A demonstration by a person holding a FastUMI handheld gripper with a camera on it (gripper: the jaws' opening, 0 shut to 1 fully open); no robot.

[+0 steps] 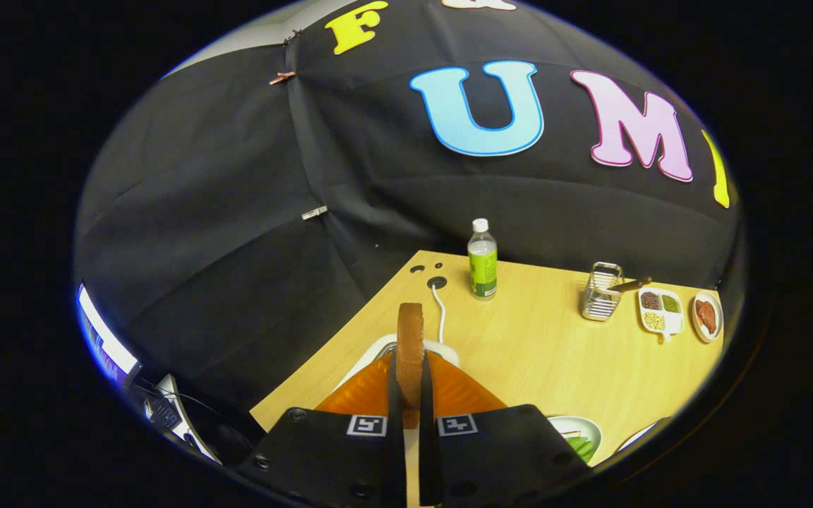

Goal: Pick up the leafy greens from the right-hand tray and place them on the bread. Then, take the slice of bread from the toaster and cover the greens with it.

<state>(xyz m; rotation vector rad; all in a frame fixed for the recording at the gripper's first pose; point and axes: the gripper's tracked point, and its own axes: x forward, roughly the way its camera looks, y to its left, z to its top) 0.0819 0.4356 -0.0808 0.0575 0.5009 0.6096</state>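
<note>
Toasted bread slice [410,346] stands edge-on, clamped between both fingers of our gripper [410,409] above the toaster [463,391]; covering the greens is what we judge remains

A wooden table [540,353] is seen. On it are set a bottle [482,259], a wire rack [600,292], a divided dish [660,311], a small plate [707,317], a white cable [440,310], and a green-filled plate [579,432] near the fingers.

claw [410,395] hides the toaster [378,349].
</note>
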